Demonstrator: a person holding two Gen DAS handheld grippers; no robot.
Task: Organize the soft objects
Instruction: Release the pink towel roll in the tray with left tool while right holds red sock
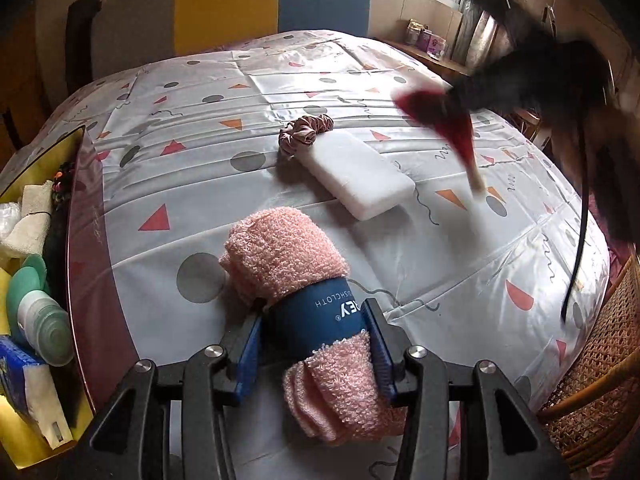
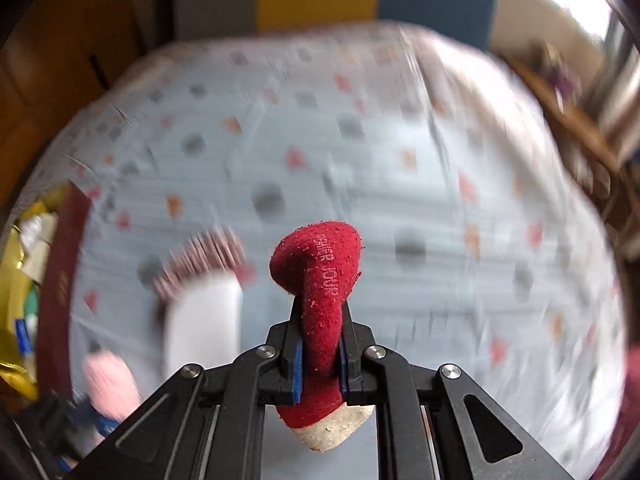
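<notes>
My left gripper [image 1: 316,320] is shut on a rolled pink dishcloth [image 1: 280,256] with a blue paper band, held low over the patterned tablecloth [image 1: 200,92]. My right gripper [image 2: 320,344] is shut on a red sock with a cream toe [image 2: 320,276], lifted above the table; in the left wrist view the sock [image 1: 444,124] hangs blurred at the right. A white sponge block [image 1: 356,174] and a pink scrunchie [image 1: 306,132] lie mid-table; they show blurred in the right wrist view as the sponge [image 2: 204,320] and scrunchie [image 2: 200,260].
A yellow box [image 1: 24,184] with cloths, a green bottle and other items stands at the table's left edge. A yellow and blue chair back [image 1: 272,4] is behind the table. A wicker chair [image 1: 600,360] is at the right.
</notes>
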